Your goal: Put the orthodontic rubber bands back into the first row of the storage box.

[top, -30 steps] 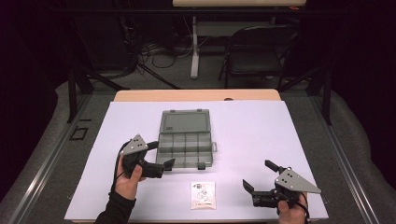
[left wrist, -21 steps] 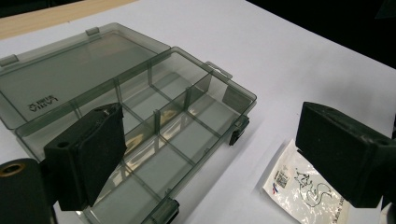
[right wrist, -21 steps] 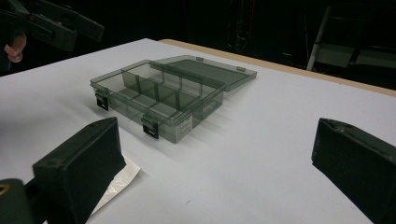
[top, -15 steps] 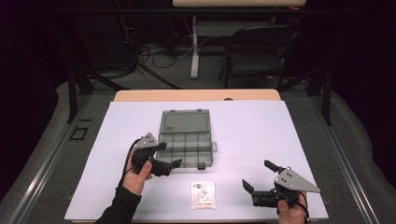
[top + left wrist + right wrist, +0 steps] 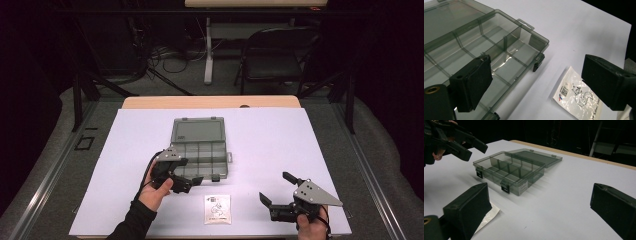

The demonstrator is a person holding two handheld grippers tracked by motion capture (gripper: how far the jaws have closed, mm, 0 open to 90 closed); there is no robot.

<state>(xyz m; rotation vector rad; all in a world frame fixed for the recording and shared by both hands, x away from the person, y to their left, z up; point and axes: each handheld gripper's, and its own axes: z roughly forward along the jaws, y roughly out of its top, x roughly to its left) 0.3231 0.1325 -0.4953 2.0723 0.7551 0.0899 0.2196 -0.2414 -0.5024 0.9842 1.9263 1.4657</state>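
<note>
The left tongs [image 5: 192, 181] hang over the front left corner of the open compartment box [image 5: 200, 150], jaws spread wide and holding nothing. In the left gripper view one jaw sits above a front compartment and the other above the small sachet [image 5: 577, 96]; neither jaw touches anything. The right tongs [image 5: 277, 189] rest low near the front right of the white surface [image 5: 325, 145], jaws also fully apart and empty, well apart from both items.

The sachet [image 5: 217, 208] lies flat on the surface just in front of the box, between the two grippers and nearer the left one. It is a white printed plastic packet; its contents cannot be made out.

The box is smoky translucent plastic, lid [image 5: 198, 131] folded flat behind it, dividers in place, compartments apparently empty, two dark latches [image 5: 505, 187] on the front wall.

Assessment: the sachet is judged light, thin and limp, with a glossy film likely to slide on the surface. It offers no raised edge. The best hold appears to be a pinch across one corner or short edge, jaws brought low and nearly flat. The box is rigid but light, and may shift if knocked.
</note>
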